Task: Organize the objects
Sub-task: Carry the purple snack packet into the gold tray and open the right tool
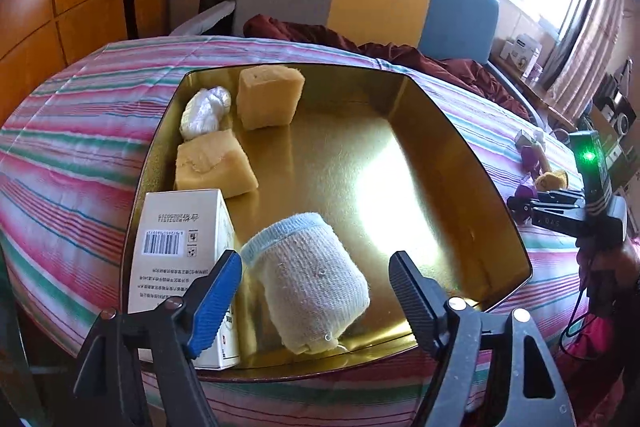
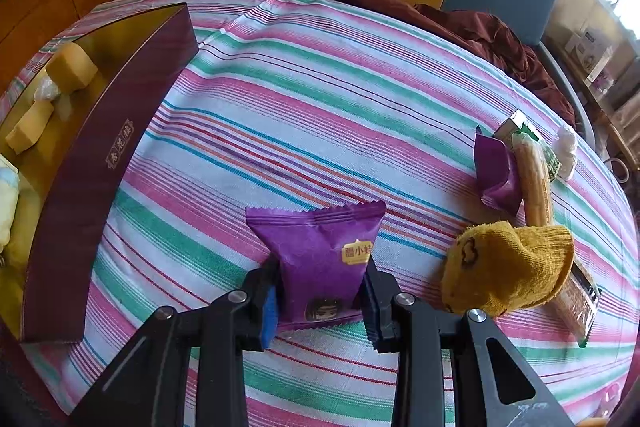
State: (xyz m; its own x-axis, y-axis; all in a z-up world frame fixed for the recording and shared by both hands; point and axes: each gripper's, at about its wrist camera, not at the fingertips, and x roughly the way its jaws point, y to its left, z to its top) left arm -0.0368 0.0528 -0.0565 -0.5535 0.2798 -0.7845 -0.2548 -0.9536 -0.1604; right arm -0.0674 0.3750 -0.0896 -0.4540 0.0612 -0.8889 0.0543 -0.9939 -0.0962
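Note:
A gold-lined box (image 1: 460, 155) with maroon outer walls (image 2: 100, 163) lies on the striped cover. In it are two yellow sponge blocks (image 1: 268, 97) (image 1: 216, 165), a white crumpled wad (image 1: 204, 111), a white barcoded carton (image 1: 176, 251) and a rolled blue-and-white sock (image 1: 312, 275). My left gripper (image 1: 316, 291) stands open over the box's near end, the rolled sock between its fingers with a gap on the right side. My right gripper (image 2: 320, 301) is shut on a purple snack packet (image 2: 320, 255) above the cover, right of the box.
On the cover to the right lie a yellow sock (image 2: 508, 275), a second purple packet (image 2: 498, 175), a long wrapped bread stick (image 2: 534, 183), a small green-white carton (image 2: 520, 125) and a brown bar (image 2: 580, 307). A dark red cloth (image 2: 480, 31) is bunched at the far edge.

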